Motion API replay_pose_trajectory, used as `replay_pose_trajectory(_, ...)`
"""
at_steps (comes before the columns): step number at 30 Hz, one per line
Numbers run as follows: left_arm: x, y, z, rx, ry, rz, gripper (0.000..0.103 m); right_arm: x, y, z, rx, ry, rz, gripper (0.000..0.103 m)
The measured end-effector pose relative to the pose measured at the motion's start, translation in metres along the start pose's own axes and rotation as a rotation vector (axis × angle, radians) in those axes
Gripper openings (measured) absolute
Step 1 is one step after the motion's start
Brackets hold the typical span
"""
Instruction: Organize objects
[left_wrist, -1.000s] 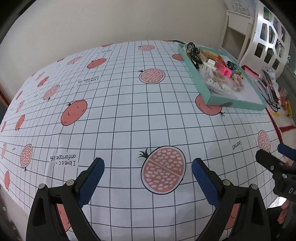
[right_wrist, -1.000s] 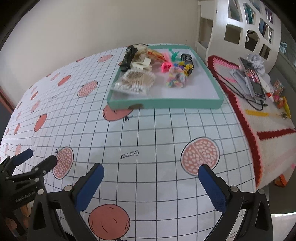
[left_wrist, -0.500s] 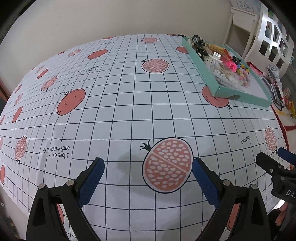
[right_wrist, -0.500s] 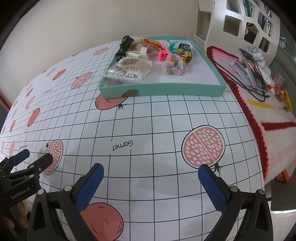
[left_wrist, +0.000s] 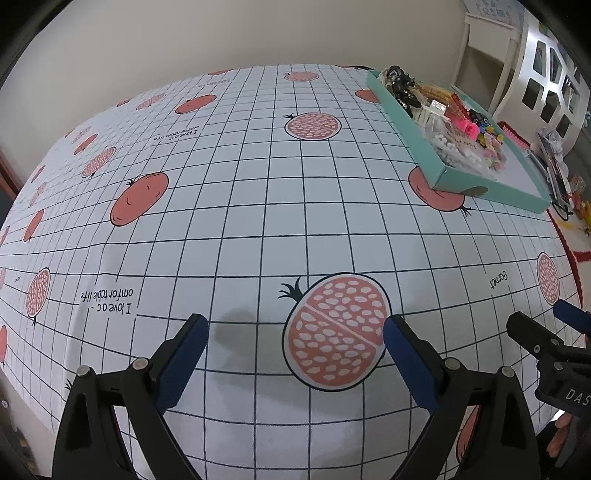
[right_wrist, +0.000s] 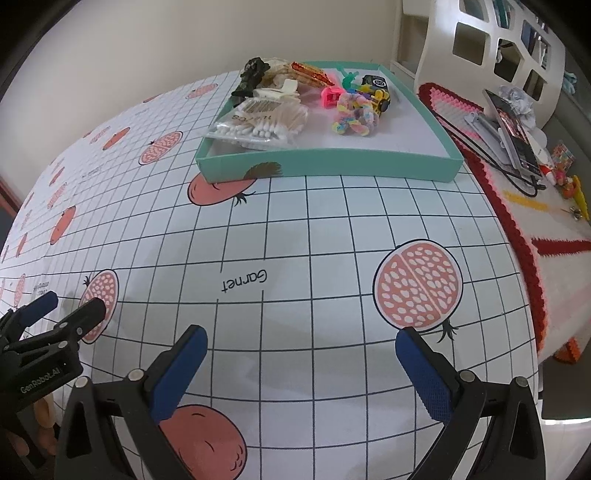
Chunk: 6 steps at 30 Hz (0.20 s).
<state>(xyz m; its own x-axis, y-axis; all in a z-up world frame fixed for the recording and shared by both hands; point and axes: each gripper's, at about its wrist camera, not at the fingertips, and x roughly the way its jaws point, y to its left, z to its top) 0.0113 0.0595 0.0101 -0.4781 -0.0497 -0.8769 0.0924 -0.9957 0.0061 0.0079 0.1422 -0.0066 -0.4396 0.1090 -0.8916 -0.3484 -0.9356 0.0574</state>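
Note:
A shallow teal tray (right_wrist: 332, 166) stands at the far side of the table and holds a bag of cotton swabs (right_wrist: 258, 123), a rainbow hair tie (right_wrist: 352, 116), a yellow toy car (right_wrist: 376, 92), a pink clip (right_wrist: 330, 96), a white hair claw (right_wrist: 279, 90) and a black toy (right_wrist: 253, 74). The same tray (left_wrist: 461, 181) shows at the upper right of the left wrist view. My left gripper (left_wrist: 295, 336) is open over a printed pomegranate, holding nothing. My right gripper (right_wrist: 301, 345) is open too, well short of the tray.
A grid-patterned tablecloth with fruit prints (left_wrist: 240, 184) covers the table. Right of it lies a red and white knitted mat (right_wrist: 517, 192) with a phone (right_wrist: 511, 125), cables and small items. A white cut-out shelf (right_wrist: 491, 37) stands behind.
Both grippers have pulled back and tilted a little, so the tray sits higher and farther off in each view. Both stay open and nothing was picked up.

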Motion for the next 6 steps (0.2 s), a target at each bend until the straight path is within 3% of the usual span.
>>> replay_pose_trajectory(6,-0.0028,-0.0036,0.0011,0.022,-0.019,0.012,0.096,0.0009,0.0012,-0.0009,0.001,0.003,-0.001,0.103)
